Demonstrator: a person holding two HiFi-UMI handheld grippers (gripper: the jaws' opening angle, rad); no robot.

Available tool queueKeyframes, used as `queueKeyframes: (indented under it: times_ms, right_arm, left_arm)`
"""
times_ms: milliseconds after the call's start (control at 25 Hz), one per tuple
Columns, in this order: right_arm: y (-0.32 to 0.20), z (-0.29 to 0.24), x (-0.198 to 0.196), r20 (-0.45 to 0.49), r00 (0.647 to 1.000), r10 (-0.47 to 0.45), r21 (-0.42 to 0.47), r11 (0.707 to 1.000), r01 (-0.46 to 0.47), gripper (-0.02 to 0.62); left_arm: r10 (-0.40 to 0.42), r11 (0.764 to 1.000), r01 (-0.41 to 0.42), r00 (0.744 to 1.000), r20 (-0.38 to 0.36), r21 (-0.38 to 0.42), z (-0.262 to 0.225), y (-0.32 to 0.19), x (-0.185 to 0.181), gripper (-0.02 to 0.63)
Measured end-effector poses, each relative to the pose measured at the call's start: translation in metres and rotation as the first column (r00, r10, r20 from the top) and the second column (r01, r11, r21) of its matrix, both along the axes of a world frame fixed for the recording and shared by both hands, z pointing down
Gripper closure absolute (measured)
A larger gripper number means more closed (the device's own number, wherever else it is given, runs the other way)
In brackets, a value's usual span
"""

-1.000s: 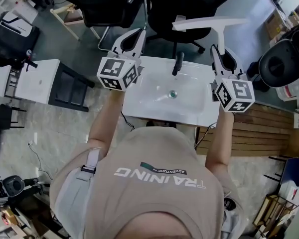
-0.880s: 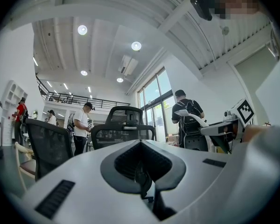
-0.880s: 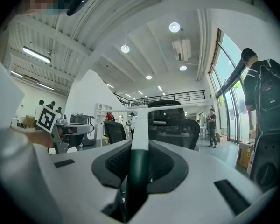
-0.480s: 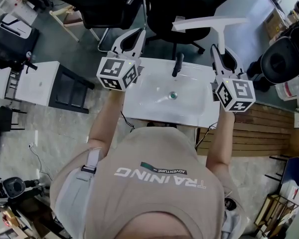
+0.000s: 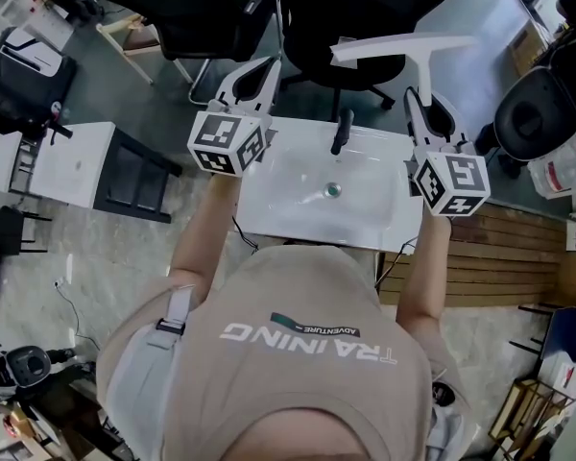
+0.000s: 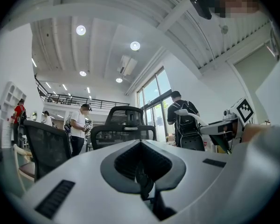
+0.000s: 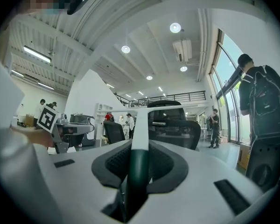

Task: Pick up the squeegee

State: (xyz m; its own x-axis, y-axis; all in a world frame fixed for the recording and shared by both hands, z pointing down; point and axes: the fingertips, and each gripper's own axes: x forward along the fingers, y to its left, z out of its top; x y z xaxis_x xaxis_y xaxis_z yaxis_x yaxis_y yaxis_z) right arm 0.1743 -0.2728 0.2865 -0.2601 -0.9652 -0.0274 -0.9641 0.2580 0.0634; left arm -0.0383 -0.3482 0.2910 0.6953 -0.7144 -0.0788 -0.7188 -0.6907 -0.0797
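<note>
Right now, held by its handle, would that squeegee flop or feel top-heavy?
Probably stiff: the squeegee stands straight out of the right gripper, its wide bar unbent. Likely light, looking like thin white plastic. It might want to twist, since the wide bar sits far from the gripped dark green handle.

Squeegee (image 5: pixel 403 44) handle's lower end disappears inside the right gripper (image 5: pixel 415 99)
</note>
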Motion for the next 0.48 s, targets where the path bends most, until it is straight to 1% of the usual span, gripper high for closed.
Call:
queueKeyframes:
  times_ms: [240, 480]
  right_arm:
    - [-0.0032, 0.0017, 0.0032, 0.004, 1.000, 0.000, -0.002, 1.000, 0.000, 0.508]
    - [-0.0030, 0.0004, 0.0011, -0.001, 1.000, -0.003, -0.001, 1.000, 0.003, 0.508]
  left_arm:
    - [0.004, 1.000, -0.004, 1.000, 0.007, 0.003, -0.0001, -0.0034, 0.0052, 0.594]
    - [0.000, 1.000, 0.000, 1.000, 0.006, 0.007, -0.0021, -0.0024, 0.0024, 0.594]
